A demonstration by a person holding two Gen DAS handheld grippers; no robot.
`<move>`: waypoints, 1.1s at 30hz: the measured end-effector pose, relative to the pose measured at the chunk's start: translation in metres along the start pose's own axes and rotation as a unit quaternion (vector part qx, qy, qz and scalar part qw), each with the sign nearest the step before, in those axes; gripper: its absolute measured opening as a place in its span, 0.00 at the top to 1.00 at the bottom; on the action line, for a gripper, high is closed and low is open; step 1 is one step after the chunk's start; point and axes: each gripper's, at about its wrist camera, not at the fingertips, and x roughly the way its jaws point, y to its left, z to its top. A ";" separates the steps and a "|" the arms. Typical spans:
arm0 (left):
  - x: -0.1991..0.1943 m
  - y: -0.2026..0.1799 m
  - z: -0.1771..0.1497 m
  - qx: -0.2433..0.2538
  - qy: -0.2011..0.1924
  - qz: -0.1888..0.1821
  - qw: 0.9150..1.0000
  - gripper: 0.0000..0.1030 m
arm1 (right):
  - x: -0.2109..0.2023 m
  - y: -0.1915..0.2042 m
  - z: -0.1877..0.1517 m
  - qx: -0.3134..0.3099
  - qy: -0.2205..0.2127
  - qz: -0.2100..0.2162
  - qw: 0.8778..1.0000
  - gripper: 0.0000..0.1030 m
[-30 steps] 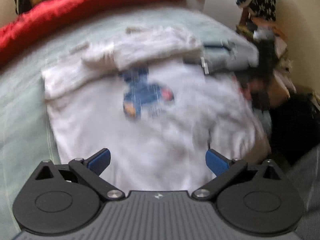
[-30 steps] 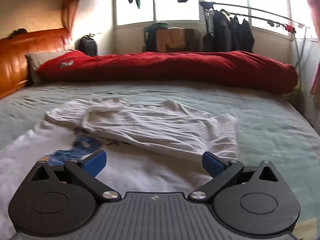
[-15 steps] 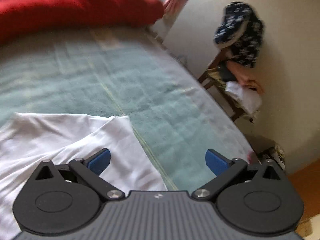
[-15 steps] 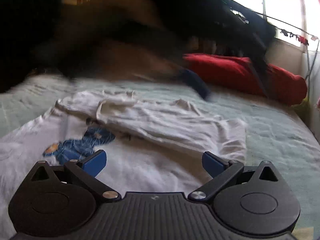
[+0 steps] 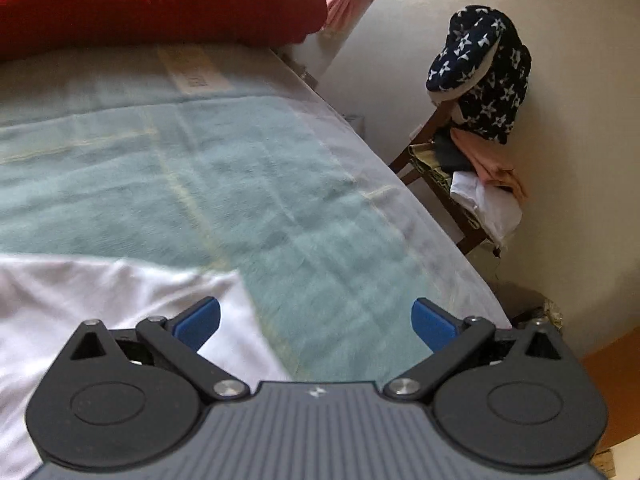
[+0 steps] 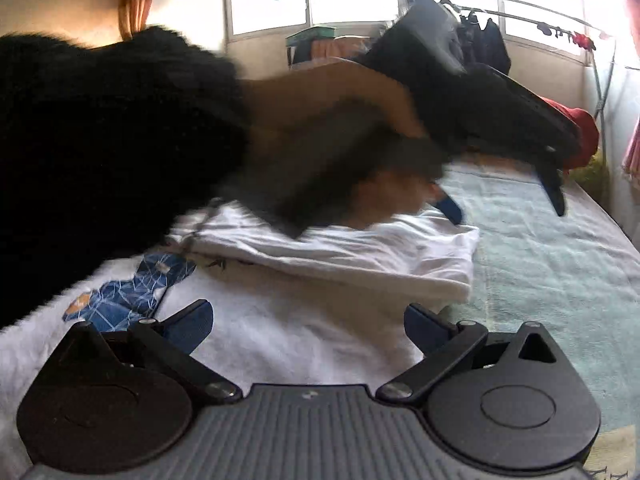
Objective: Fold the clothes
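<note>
Right wrist view: sleeved arm (image 6: 100, 152) reaches across frame, blurred, holding left gripper (image 6: 508, 208) over folded edge of white shirt (image 6: 320, 320) on bed (image 6: 560, 264), jaws spread wide. Right gripper (image 6: 308, 328) low over shirt, jaws apart, empty.

Left tool (image 6: 508, 208) above white shirt (image 6: 320, 312); spread.

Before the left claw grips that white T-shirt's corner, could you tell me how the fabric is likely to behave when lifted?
The white T-shirt will probably hang limp: it already lies creased, with one folded layer. It looks thin, so likely light. On the green bedcover it may drag rather than slide.
</note>
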 end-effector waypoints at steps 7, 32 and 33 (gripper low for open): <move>0.021 -0.008 -0.019 -0.011 0.044 -0.050 0.998 0.02 | -0.004 0.011 0.000 -0.009 -0.003 0.020 1.000 0.00; -0.047 0.011 -0.090 -0.073 0.023 -0.122 0.990 0.02 | -0.004 0.008 -0.004 -0.043 0.034 0.035 0.998 0.00; -0.039 0.014 -0.091 -0.080 0.026 -0.121 0.989 0.02 | -0.004 0.003 -0.004 -0.038 0.036 0.037 0.998 0.00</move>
